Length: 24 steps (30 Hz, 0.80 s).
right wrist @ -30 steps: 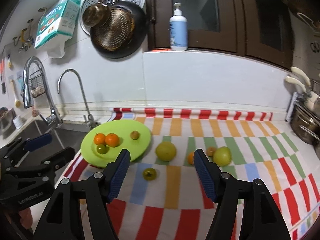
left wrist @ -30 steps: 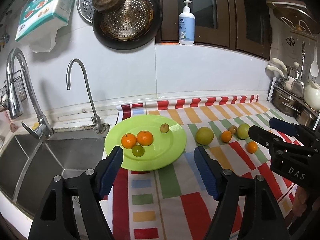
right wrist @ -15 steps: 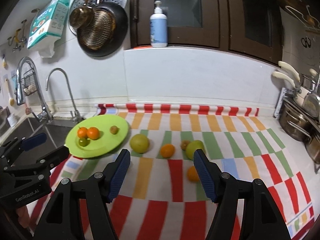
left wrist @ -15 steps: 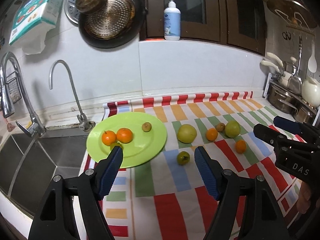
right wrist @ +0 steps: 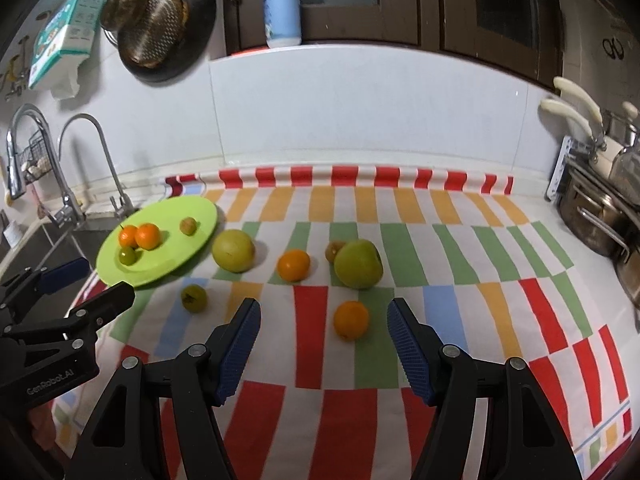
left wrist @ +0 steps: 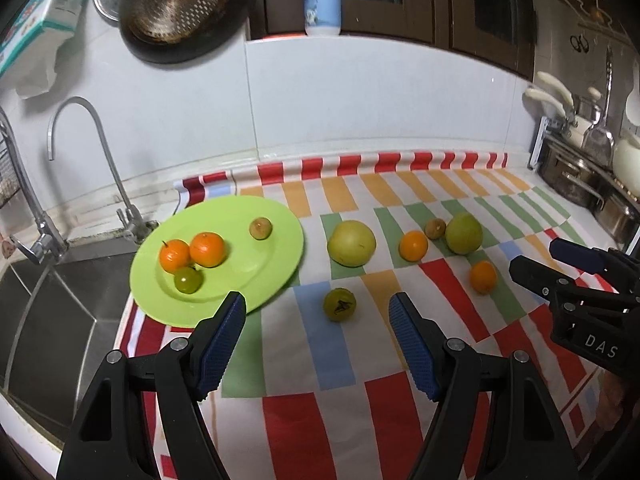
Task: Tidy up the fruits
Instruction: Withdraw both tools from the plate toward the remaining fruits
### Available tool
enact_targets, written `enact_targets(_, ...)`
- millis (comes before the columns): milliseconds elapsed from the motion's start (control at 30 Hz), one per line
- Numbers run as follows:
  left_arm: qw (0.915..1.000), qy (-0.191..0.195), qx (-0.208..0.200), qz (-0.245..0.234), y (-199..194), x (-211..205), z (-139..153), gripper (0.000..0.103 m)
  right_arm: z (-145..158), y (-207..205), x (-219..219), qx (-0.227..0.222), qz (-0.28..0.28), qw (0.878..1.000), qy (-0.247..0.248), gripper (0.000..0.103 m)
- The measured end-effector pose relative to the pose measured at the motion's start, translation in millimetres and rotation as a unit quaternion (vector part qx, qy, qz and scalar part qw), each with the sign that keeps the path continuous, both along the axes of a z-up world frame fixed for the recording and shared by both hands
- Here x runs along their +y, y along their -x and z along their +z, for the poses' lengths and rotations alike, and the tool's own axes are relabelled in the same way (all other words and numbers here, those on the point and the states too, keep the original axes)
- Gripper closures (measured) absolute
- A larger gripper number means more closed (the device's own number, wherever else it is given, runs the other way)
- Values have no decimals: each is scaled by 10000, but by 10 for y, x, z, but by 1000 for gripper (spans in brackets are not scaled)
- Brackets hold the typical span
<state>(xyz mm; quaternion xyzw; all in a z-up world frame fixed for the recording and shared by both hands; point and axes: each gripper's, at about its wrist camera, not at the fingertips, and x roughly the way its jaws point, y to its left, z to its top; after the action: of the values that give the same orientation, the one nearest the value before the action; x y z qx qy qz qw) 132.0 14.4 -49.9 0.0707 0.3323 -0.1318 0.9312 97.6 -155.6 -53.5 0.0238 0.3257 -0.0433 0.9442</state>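
Left gripper (left wrist: pixel 316 316): jaws apart, nothing between the pads, pointing forward and downward. Right gripper (right wrist: pixel 323 320): jaws apart, empty, same downward tilt. In the left wrist view, the right gripper sits at 3 o'clock.

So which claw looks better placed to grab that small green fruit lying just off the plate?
Probably the left claw: the small green fruit lies right between its open tips. The right claw faces an orange.

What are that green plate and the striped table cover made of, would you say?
The green plate looks like plastic or melamine: uniform lime colour, soft sheen. The striped cover looks like wipeable vinyl or oilcloth: printed blocks, slight gloss, its back edge curling up the wall.
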Motion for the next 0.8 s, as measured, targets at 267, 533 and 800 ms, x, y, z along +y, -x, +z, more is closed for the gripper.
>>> enact_targets(267, 9995, -192, 214, -110, -218, -128, -220, 30, -230, -176, -106, 313, -32, 9995, -70, 37)
enact_targets(533, 9981, -276, 522, -194, -424, -197, -424, 38, -479, -355, -179, 668, -107, 9974, -264, 42)
enact_targets(800, 9963, -276, 742, -340, -549, -276, -577, 44, -628, -471, -254, 861, -181, 9957, -305, 52)
